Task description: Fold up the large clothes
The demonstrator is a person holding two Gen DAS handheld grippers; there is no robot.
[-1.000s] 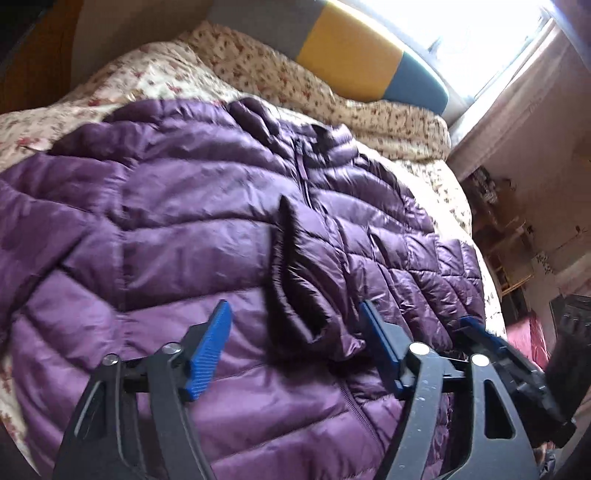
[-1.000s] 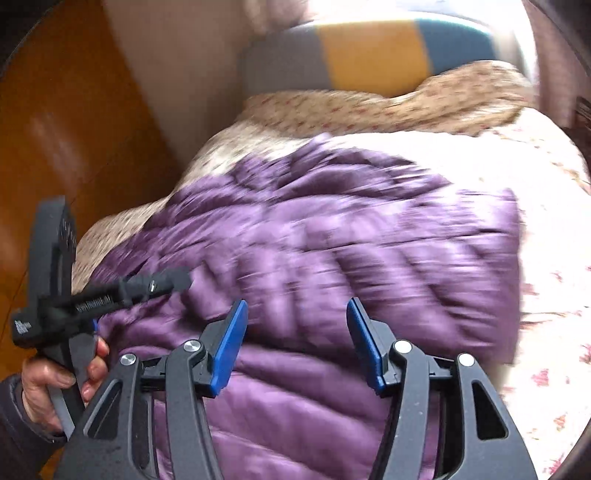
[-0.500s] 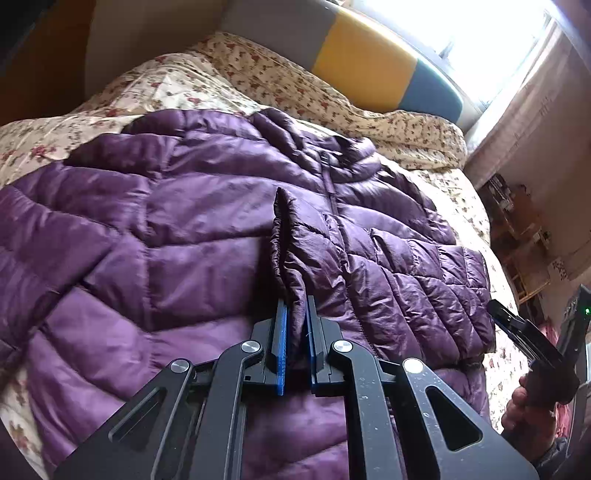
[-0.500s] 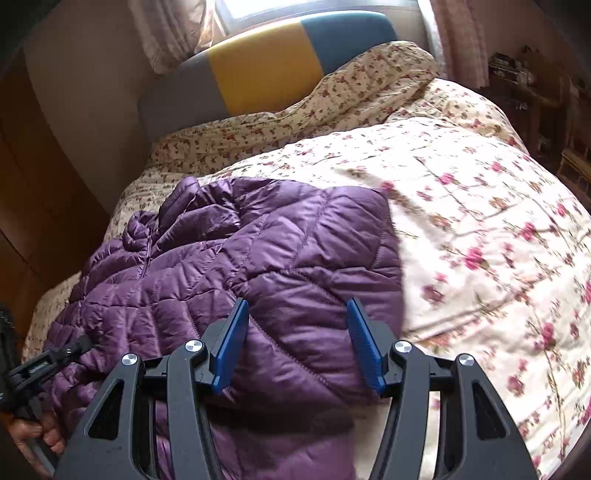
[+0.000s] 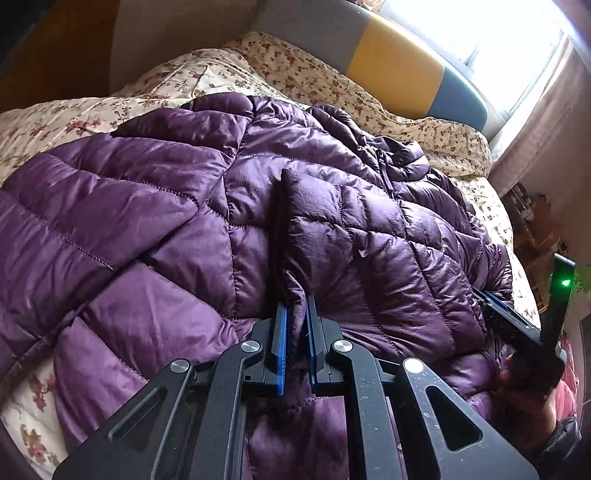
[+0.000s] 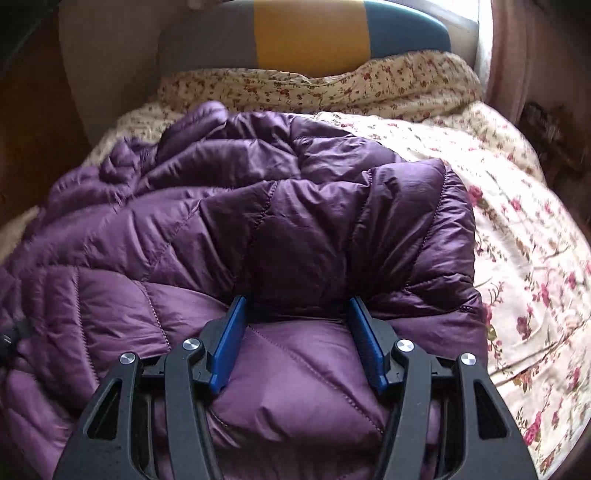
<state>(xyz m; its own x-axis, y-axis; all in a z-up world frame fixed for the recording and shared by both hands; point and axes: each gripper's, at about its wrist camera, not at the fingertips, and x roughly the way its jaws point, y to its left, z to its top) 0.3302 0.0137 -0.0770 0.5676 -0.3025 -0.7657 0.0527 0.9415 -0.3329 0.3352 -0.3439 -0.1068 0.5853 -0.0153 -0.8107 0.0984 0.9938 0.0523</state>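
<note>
A purple quilted down jacket (image 5: 155, 229) lies spread on the floral bed cover; it fills the right wrist view too (image 6: 221, 229). My left gripper (image 5: 297, 325) is shut on a raised fold of the jacket's front edge near the zipper. My right gripper (image 6: 297, 317) is open, its blue pads on either side of a puffed fold near the jacket's right edge, pressed into the fabric. The right gripper also shows at the far right of the left wrist view (image 5: 517, 325), held by a hand.
A floral bed cover (image 6: 517, 229) lies under the jacket, bare to the right. A grey, yellow and blue headboard (image 6: 310, 33) stands at the back. A wooden wall (image 6: 33, 122) is on the left. A curtain and shelves (image 5: 535, 206) stand beside the bed.
My left gripper closed on the jacket's front fold and still holds it. My right gripper swung along the jacket's right side and came down low onto it, still open.
</note>
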